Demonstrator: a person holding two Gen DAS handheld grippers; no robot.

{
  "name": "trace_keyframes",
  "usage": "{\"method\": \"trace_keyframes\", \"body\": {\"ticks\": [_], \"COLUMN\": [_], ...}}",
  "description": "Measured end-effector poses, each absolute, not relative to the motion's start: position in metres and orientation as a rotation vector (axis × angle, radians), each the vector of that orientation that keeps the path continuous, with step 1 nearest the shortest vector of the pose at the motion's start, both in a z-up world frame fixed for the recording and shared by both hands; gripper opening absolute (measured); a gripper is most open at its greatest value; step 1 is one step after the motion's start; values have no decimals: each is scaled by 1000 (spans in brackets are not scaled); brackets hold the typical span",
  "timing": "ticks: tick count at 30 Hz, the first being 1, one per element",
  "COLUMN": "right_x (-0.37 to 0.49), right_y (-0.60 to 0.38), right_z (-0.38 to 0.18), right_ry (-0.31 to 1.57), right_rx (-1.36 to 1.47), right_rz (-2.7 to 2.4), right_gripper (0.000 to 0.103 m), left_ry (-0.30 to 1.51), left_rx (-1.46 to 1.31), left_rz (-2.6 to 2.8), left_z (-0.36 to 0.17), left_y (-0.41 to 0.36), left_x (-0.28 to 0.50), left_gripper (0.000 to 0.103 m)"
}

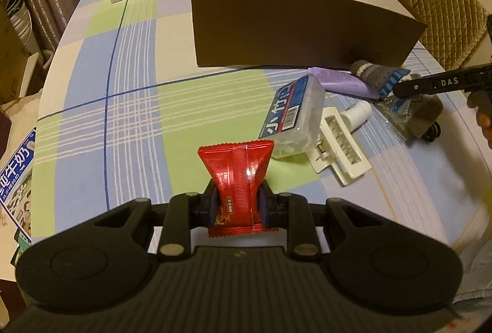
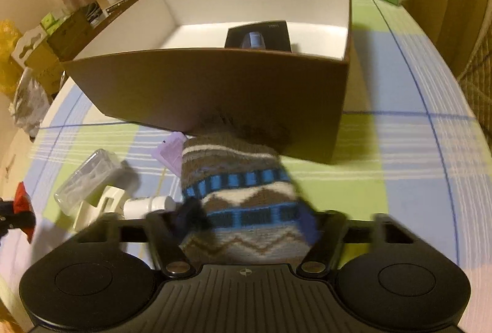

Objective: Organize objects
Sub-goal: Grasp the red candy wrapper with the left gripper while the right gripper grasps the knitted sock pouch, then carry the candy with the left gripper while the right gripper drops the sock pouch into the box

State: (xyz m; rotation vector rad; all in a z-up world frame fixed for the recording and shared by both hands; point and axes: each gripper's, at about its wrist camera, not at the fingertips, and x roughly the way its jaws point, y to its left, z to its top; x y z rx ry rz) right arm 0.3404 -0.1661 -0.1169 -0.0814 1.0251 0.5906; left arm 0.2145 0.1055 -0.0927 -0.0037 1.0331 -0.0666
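left gripper [image 1: 236, 197]: clamped tight on red snack packet [image 1: 236, 176], lifted clear of checked tablecloth [image 1: 129, 105]. right gripper [image 2: 246, 225]: jaws partly closed around patterned knit sock [image 2: 240, 194]; blurred, can't tell if pads press yet. sock lying on cloth against front wall of brown cardboard box [image 2: 215, 86]. inside box: small black carton [image 2: 258, 36]. left of sock: purple tube [image 2: 170, 153], white bottle [image 2: 147, 205], white clip [image 1: 338, 148], clear plastic case [image 1: 292, 117] with blue label.
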Motion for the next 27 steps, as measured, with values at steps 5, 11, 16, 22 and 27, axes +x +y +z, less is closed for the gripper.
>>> {"method": "trace_keyframes", "body": {"ticks": [5,11,16,22,27], "right_x": [331,319,313,306,302], "right_y": [-168,-176,-182,-186,-186], "right_z": [-109,-89,-74,-53,-32], "right_ry": [976,928,897,865,822], "right_rx": [-112,-68,-36,5,32], "right_rz": [639,665,670,688,704], "right_gripper": [24,7,7,6,6], "left_ry": [1037,1026,1006,983,970], "left_rx": [-11,-40,-34,-34,-48], "left_rz": [-63,-64,-60,-56,-49], "left_z": [-94,-87,-78,-65,-53], "left_y": [104,101,97,93,91], "left_x": [216,220,224,229,236], "left_gripper": [21,21,21,21,21]}}
